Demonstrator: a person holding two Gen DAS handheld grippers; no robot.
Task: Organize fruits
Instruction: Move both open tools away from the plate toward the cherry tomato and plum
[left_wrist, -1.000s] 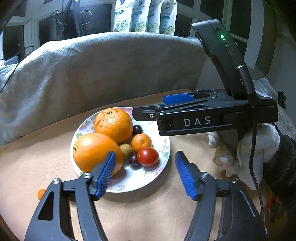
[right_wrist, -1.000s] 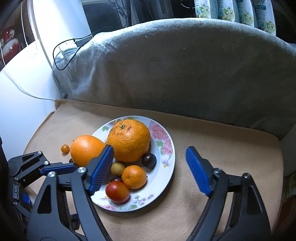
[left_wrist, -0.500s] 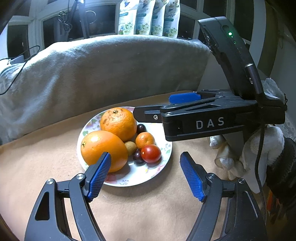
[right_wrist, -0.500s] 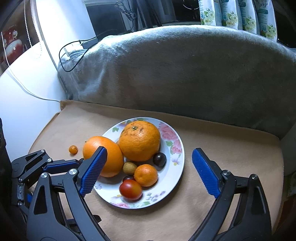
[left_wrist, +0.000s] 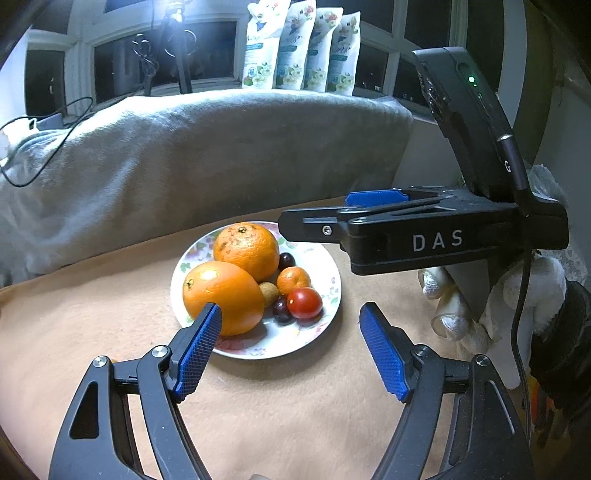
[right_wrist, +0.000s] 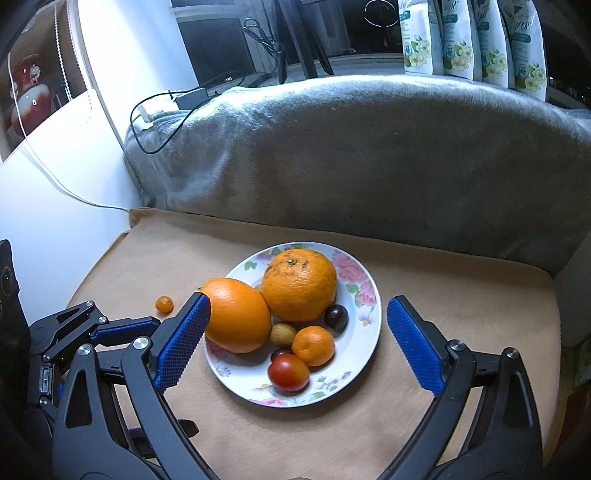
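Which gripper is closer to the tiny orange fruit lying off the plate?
Left, probably. The left gripper sits just beside the tiny orange fruit, on its side of the plate; the right gripper hangs open facing the plate's middle, farther off.

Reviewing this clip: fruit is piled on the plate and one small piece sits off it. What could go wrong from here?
1. The smooth orange overhangs the floral plate's rim; a nudge from either tool might roll it onto the tan cloth.
2. The stray small orange fruit lies off the plate, beside the left tool, and could easily be missed.
3. The cherry tomato and dark grapes sit loose and may scatter.
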